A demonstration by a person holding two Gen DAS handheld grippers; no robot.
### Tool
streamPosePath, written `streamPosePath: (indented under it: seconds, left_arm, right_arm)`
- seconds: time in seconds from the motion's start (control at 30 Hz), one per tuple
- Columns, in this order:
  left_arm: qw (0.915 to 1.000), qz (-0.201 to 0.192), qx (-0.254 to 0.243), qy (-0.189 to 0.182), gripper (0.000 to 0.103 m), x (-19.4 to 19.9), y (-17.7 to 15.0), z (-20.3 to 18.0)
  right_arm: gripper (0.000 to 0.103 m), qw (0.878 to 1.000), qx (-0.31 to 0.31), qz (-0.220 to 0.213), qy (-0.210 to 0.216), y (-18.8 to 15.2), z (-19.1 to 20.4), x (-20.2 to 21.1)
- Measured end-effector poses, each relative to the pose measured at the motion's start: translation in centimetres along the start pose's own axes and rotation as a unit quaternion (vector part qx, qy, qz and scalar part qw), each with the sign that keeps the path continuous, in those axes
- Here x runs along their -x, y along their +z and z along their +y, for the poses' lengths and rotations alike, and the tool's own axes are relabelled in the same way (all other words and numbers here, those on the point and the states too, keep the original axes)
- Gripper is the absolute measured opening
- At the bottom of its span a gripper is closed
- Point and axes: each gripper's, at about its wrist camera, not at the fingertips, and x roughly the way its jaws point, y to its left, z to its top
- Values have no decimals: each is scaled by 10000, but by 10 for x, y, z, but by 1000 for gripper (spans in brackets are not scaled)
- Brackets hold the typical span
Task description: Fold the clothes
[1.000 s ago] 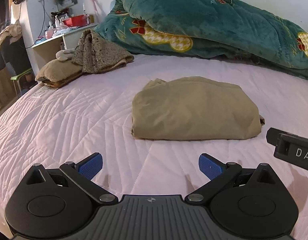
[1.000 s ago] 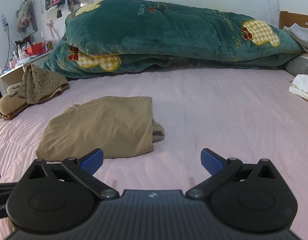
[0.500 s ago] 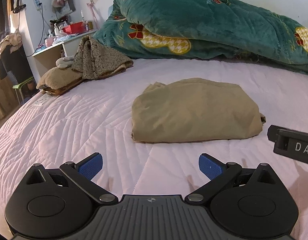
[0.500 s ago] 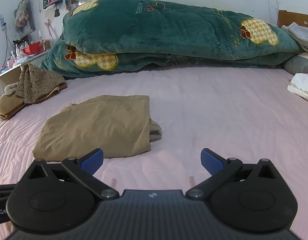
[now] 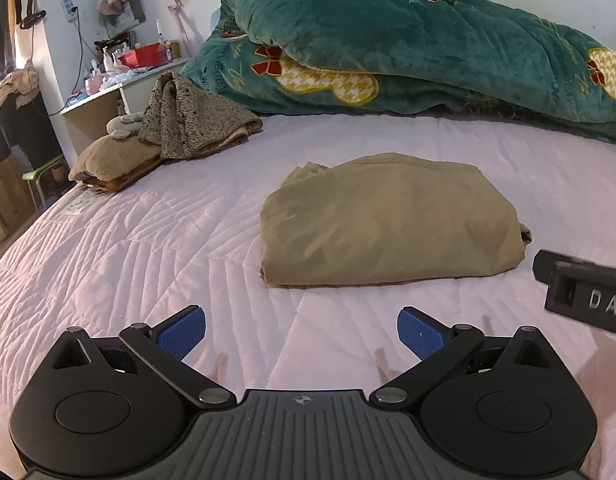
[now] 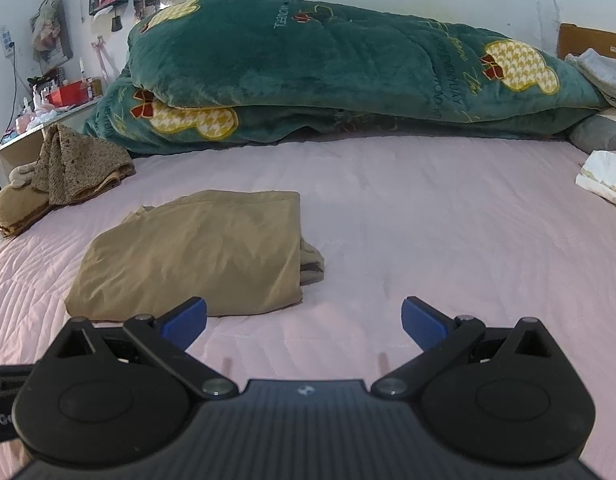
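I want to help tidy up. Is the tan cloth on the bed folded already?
Folded. The tan cloth lies as a neat flat rectangle on the pink bed, layered edges showing at its right end.

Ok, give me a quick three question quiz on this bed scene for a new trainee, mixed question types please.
1. True or false: the left tongs are shut on the tan garment.
2. Multiple choice: the green quilt lies A) on the floor, B) at the far side of the bed, C) on top of the tan garment.
3. Fill in: the speckled brown sweater sits to the ___ of the tan garment in the left camera view.

Key: 1 false, both tongs are open and empty, the right tongs too. 2 B. 3 left.
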Motion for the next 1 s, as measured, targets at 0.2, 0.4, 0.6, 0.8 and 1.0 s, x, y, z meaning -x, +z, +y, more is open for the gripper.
streamPosePath:
  seconds: [0.2,0.4,0.6,0.8,1.0]
  left_arm:
    - [9996,125,133,-211,103,-7,10,7]
    - [9994,171,115,-292,103,-11,15,11]
    - [9996,148,78,-219,103,-21,22,11]
    - [9990,-112,242,-352,103,-40,37,16]
    - [9976,128,623,-257,102,-87,62,23]
  right_arm:
    - [103,10000,9,77,-23,7,-3,-8]
    - [103,9994,-15,343,74,7,-5,-18]
    - [103,9988,47,377,320,17,-9,-25]
    - [103,9977,393,395,394,47,-3,-52]
    - [103,9918,134,1066,685,86,-3,-121]
